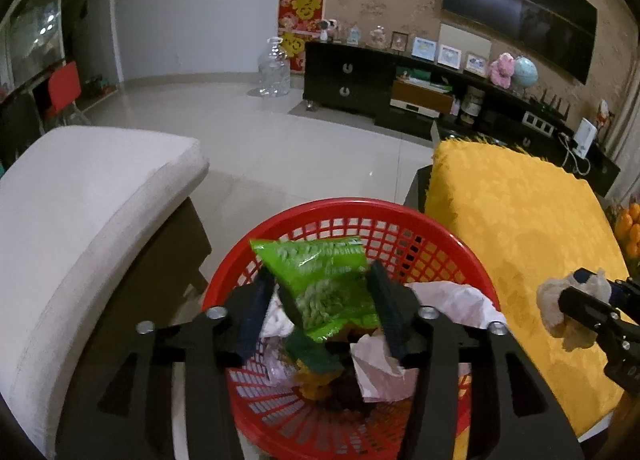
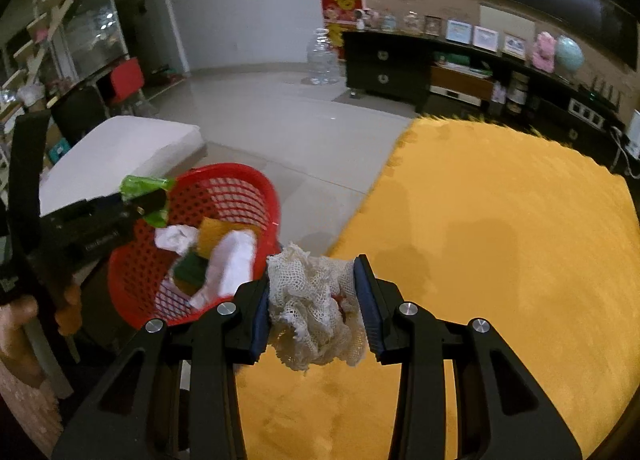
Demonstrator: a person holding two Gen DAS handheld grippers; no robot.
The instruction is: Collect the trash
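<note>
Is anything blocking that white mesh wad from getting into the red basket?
Nothing visible. The crumpled white mesh wad sits in the right hand-held gripper over the yellow tablecloth; open air separates it from the red plastic basket.

Yellow tablecloth, white cushioned seat, black media cabinet, wall television, clear water jug, globe
</note>
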